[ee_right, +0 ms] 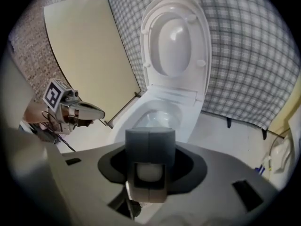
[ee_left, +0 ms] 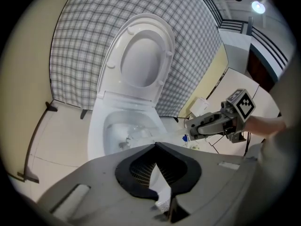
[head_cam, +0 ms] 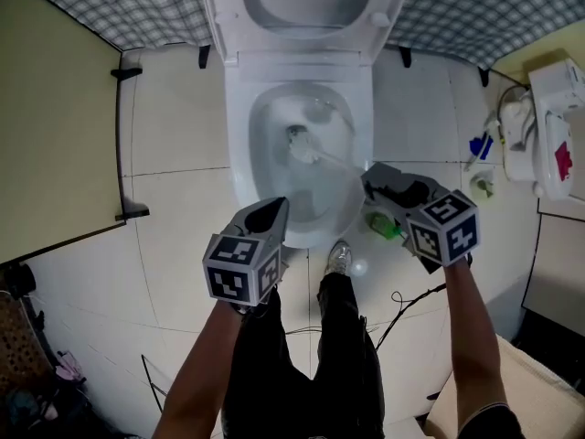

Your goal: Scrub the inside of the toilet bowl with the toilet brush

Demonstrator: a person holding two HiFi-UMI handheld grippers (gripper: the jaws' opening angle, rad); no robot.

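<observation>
Right gripper (head_cam: 375,183) clamps the toilet brush (head_cam: 302,143) handle (head down in the toilet bowl (head_cam: 238,154)); left gripper (head_cam: 272,213) closed, empty

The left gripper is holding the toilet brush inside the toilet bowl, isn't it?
Not quite. It is the right gripper that holds the toilet brush inside the toilet bowl. The head view shows the brush handle running from the bowl up to that gripper. The left gripper holds nothing, and its jaws are together in the left gripper view.
</observation>
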